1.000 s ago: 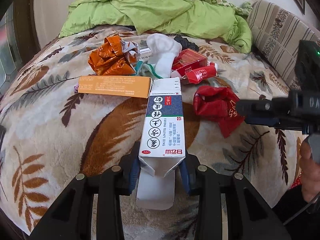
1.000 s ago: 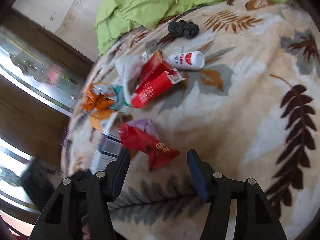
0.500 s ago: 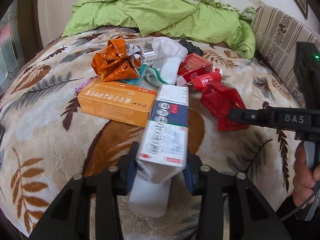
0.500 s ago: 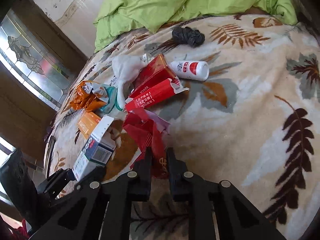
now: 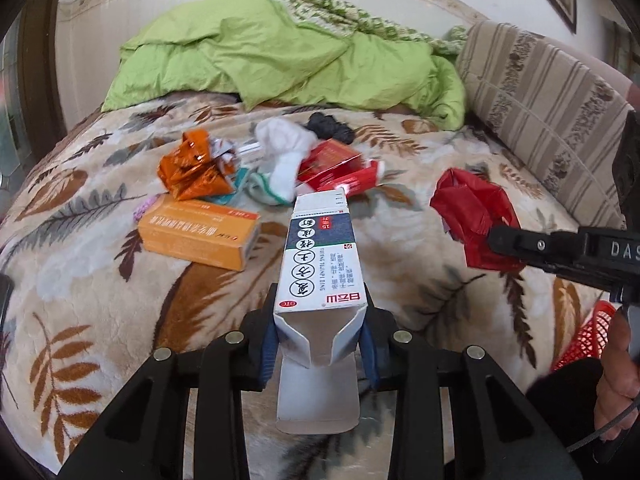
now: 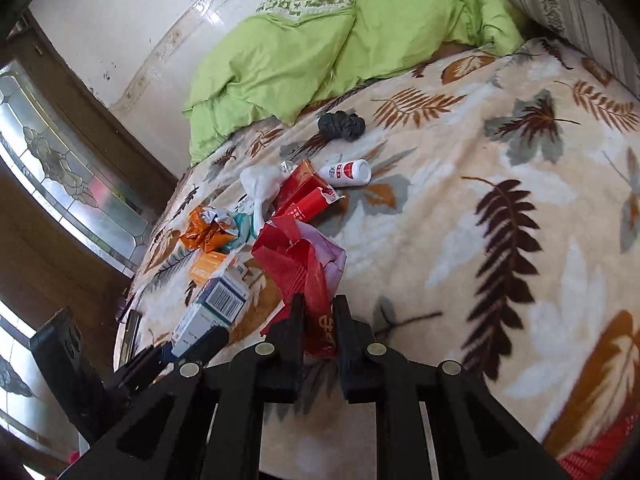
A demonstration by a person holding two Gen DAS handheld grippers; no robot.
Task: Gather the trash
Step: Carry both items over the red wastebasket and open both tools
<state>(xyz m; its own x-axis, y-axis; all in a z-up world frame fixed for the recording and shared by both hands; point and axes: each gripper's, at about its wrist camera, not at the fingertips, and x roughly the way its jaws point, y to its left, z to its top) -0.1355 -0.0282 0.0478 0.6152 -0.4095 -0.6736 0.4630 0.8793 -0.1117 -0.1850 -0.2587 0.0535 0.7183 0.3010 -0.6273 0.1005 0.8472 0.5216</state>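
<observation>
A leaf-patterned blanket [image 5: 100, 280] is covering the bed, a green quilt [image 5: 280, 60] lying behind. The left gripper [image 5: 320, 340] is clamping a white carton [image 5: 322, 264] reading "OTC"; the right gripper [image 6: 319, 320] is pinching a red bag [image 6: 296, 260].

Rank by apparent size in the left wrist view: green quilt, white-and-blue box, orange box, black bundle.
1. green quilt, largest by far.
2. white-and-blue box, held close to the camera in the left gripper, so nearness inflates it.
3. orange box; possibly similar in true size.
4. black bundle, smallest.
</observation>
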